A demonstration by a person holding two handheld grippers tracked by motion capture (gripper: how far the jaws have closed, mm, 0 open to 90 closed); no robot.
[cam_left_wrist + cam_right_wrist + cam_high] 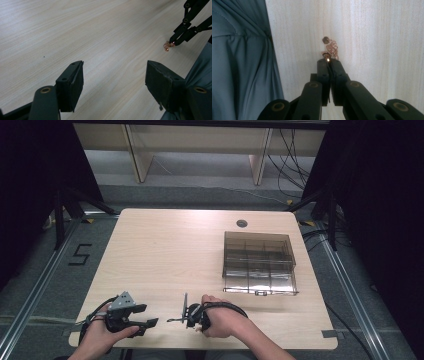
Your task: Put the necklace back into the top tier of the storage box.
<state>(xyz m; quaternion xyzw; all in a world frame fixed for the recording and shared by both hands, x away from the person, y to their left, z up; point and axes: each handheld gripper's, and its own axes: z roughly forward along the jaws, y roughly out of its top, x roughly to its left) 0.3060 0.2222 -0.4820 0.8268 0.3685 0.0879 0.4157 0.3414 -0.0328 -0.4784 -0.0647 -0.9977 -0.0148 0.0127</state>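
The right gripper [328, 60] had its jaws pinched together on one end of a small rose-gold chain [331, 47], which lay bunched on the table [374, 37] just beyond the fingertips.

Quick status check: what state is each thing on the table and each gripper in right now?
Right gripper: shut, fingers pinching one end of the chain.
Rose-gold chain: bunched in a small heap on the table, caught at one end.
Left gripper: open, nothing between its fingers.
Smoky plastic organiser box: lying flat on the table, lid looks closed.
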